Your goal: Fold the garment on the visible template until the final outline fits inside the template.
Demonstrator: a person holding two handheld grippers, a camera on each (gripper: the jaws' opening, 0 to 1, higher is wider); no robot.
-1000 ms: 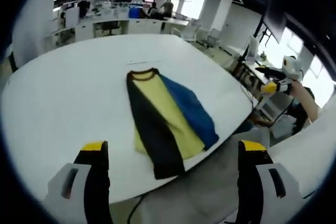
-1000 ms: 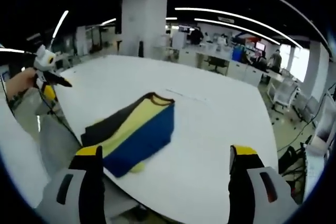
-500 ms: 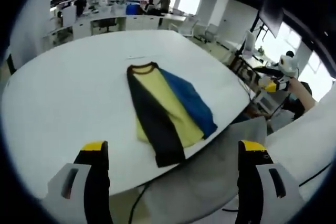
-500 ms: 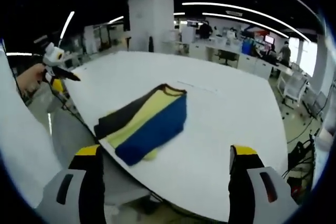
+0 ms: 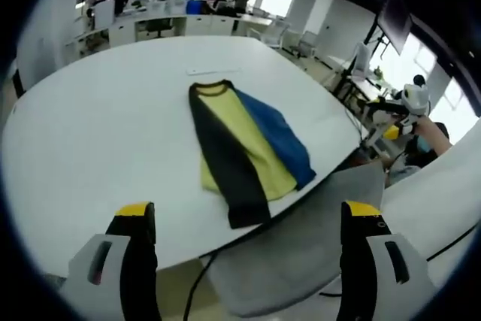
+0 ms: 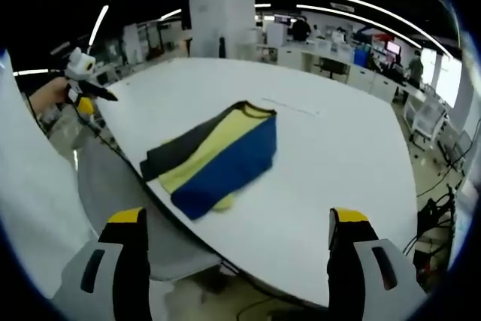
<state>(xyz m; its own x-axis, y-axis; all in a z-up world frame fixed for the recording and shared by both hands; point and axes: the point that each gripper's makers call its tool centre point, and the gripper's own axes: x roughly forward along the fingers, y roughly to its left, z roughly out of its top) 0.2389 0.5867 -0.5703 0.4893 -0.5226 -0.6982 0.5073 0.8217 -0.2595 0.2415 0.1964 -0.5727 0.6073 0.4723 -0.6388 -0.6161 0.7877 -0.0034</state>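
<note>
White table (image 5: 98,125) sits farther off; folded garment (image 5: 244,148) unmoved.

A folded garment (image 5: 244,149) in black, yellow and blue lies lengthwise on the white table (image 5: 98,133), collar at the far end. The left gripper (image 5: 248,223) hangs near, jaws wide apart and empty. The right gripper (image 5: 398,110) shows at right, off the table.

Each gripper has two black fingers (image 5: 137,261) capped in yellow, set in pale grey housings with a dark slot. The left gripper (image 5: 244,261) and right gripper (image 6: 237,261) look alike. A white sleeve (image 6: 30,208) fills the nine o'clock edge.
</note>
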